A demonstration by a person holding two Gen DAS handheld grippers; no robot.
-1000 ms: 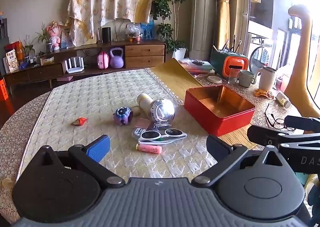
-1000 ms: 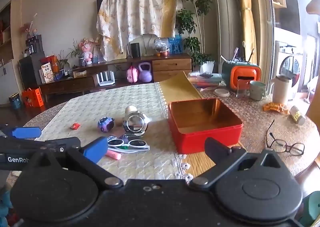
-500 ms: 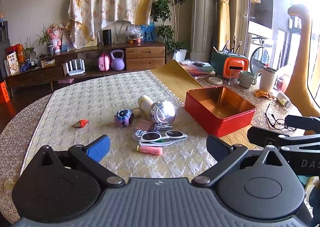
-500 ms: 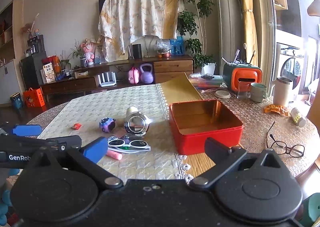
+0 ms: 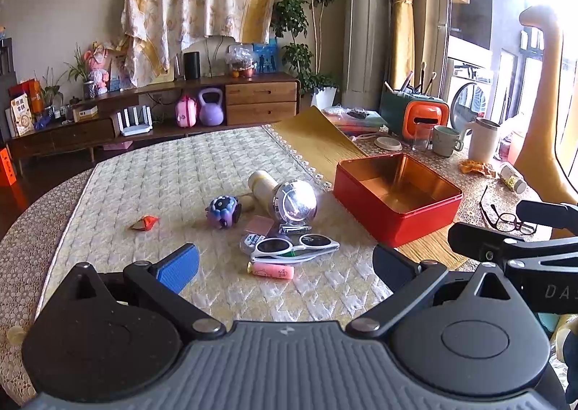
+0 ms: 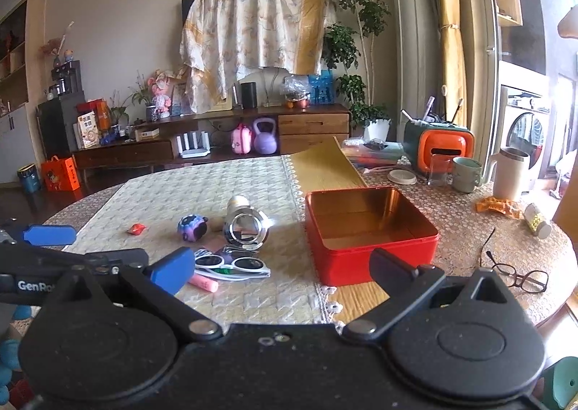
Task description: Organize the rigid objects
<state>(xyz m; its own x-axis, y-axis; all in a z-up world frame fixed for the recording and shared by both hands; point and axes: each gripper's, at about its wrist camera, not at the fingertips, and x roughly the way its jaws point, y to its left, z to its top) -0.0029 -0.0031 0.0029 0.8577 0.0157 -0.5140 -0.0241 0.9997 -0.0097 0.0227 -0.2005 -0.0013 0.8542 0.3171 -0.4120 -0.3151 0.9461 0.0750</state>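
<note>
Both tongs stood open and empty above the table [image 5: 151, 171]: left tongs [image 5: 285, 265], right tongs [image 6: 281, 271]. Sunglasses [image 5: 294, 245], pink tube [image 5: 271, 271] and mirror [image 5: 296, 202] lay clustered (some touching) left of the red tin [image 5: 393, 225].

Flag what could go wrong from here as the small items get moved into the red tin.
1. The sunglasses lie on a clipper and other small bits; a grab may drag those along.
2. The flashlight is round and shiny, so it may roll or slip from the tongs.
3. Both tongs, left and right, are open and close together; they could collide over the tin.
</note>
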